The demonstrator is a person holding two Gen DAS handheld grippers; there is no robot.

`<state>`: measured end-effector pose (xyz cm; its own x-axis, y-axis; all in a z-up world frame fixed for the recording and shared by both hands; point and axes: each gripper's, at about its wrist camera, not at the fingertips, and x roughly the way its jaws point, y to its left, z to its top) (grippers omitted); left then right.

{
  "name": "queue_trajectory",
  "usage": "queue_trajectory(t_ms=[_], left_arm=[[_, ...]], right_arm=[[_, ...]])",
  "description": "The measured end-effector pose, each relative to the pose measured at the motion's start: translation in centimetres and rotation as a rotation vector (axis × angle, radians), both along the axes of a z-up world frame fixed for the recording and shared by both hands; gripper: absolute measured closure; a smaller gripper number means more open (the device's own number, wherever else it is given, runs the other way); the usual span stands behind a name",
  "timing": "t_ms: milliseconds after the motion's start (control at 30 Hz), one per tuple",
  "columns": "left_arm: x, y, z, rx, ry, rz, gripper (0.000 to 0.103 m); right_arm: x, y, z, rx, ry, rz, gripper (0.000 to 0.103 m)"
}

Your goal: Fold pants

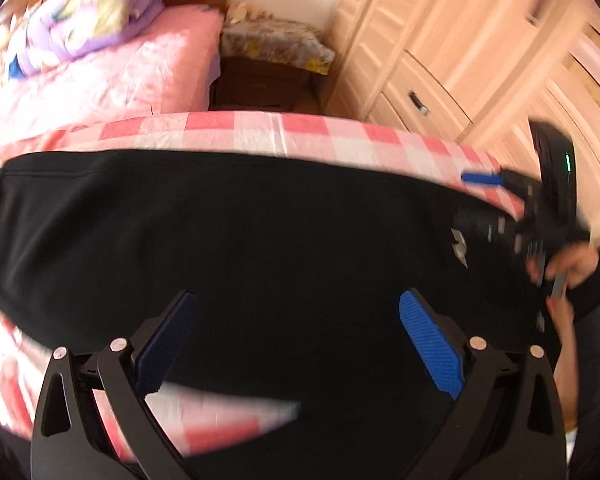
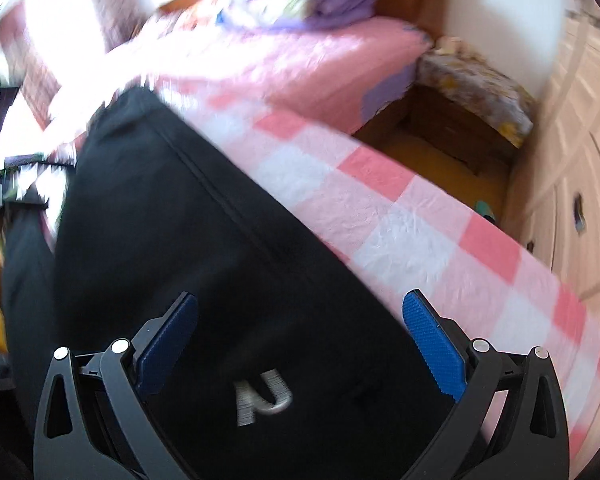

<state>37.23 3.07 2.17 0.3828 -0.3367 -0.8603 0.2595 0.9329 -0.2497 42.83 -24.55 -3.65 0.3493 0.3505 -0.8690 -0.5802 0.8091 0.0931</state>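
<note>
Hovering wide open and empty over black pants (image 1: pixel 240 232) spread across the frame's middle on a pink-checked bed (image 1: pixel 320 132) — left claw (image 1: pixel 298 344) and right claw (image 2: pixel 300 344) seemingly poised to fold them.

Black pants (image 1: pixel 260 232) lie spread flat across a pink-and-white checked table (image 1: pixel 320 132), with a small white logo (image 2: pixel 262 396) on the fabric.

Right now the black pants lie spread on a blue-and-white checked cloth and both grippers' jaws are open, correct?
Not quite: the checked cloth is pink and white, as the right wrist view shows. The black pants do lie spread on it, and the left gripper and right gripper are open.
</note>
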Motion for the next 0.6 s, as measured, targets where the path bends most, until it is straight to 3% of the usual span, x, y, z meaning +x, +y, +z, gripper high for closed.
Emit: queue_trajectory(t_ms=[100, 167, 200, 233, 300, 400, 500, 600], left_arm=[[4.4, -0.9, -1.3, -0.073, 0.118, 0.031, 0.002], [6.8, -1.9, -2.1, -0.095, 0.167, 0.062, 0.002], [7.7, -2.6, -2.5, -0.1, 0.185, 0.077, 0.002], [8.4, -3.1, -2.9, -0.107, 0.206, 0.085, 0.002], [9.4, -3.9, -3.6, -0.125, 0.244, 0.107, 0.002], [10.5, -5.3, -4.3, -0.163, 0.282, 0.153, 0.002], [11.2, -5.7, -4.2, -0.222, 0.28, 0.229, 0.002], [11.1, -5.6, -3.9, -0.229, 0.278, 0.277, 0.002]], right_arm=[[1.7, -0.3, -1.7, -0.018, 0.064, 0.048, 0.005], [1.6, -0.6, -1.5, 0.0, 0.057, 0.088, 0.014], [1.4, -0.7, -1.3, 0.004, 0.045, 0.099, 0.034], [1.2, -1.0, -0.9, 0.025, 0.036, 0.112, 0.065], [0.8, -1.3, -0.3, 0.06, 0.039, 0.12, 0.084], [-0.9, -0.1, 0.7, 0.013, -0.054, 0.136, 0.092], [-5.3, 1.0, 3.2, -0.012, -0.195, 0.167, 0.092], [-10.1, 2.4, 5.1, -0.045, -0.317, 0.172, 0.093]])
